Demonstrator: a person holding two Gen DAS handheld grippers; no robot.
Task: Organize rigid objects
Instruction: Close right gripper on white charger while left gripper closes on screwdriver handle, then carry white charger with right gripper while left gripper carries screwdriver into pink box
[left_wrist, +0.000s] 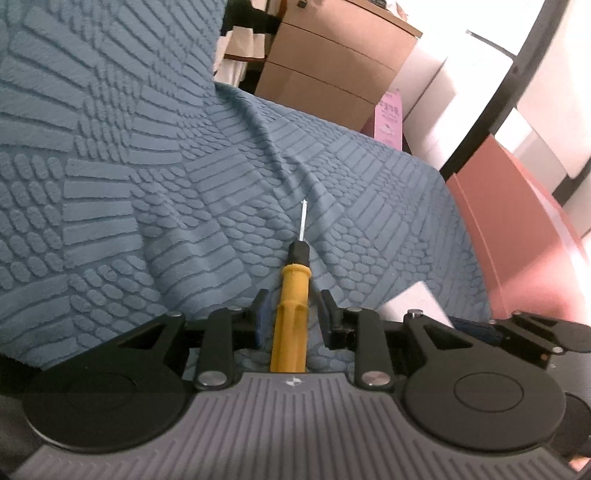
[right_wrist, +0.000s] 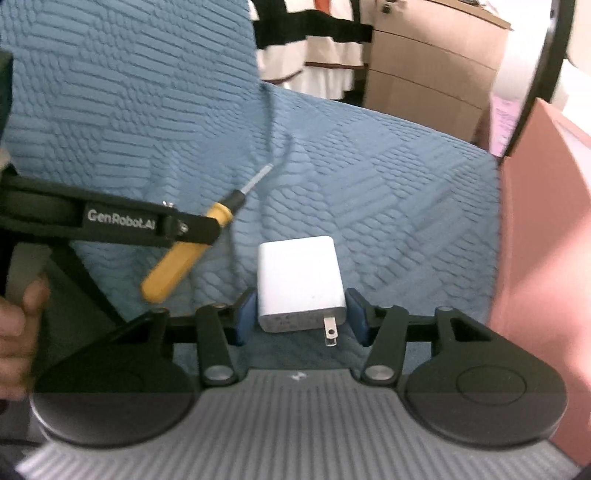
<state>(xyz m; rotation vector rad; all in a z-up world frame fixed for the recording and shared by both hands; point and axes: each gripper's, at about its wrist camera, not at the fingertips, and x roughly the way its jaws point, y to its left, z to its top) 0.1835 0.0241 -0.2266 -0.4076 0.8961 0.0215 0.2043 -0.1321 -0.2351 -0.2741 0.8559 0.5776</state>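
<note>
On the blue quilted cover (right_wrist: 369, 166), just left of the white charger (right_wrist: 300, 280) framed by spread right jaws, a stiff, seemingly light screwdriver (left_wrist: 291, 306) is straddled mid-handle by spread left jaws.

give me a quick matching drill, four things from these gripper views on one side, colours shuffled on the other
Things:
1. screwdriver handle
2. wall charger
3. textured cover
4. drawer cabinet

Colours:
a. blue
b. tan brown
c. yellow
d. white

Pairs: 1-c, 2-d, 3-a, 4-b
</note>
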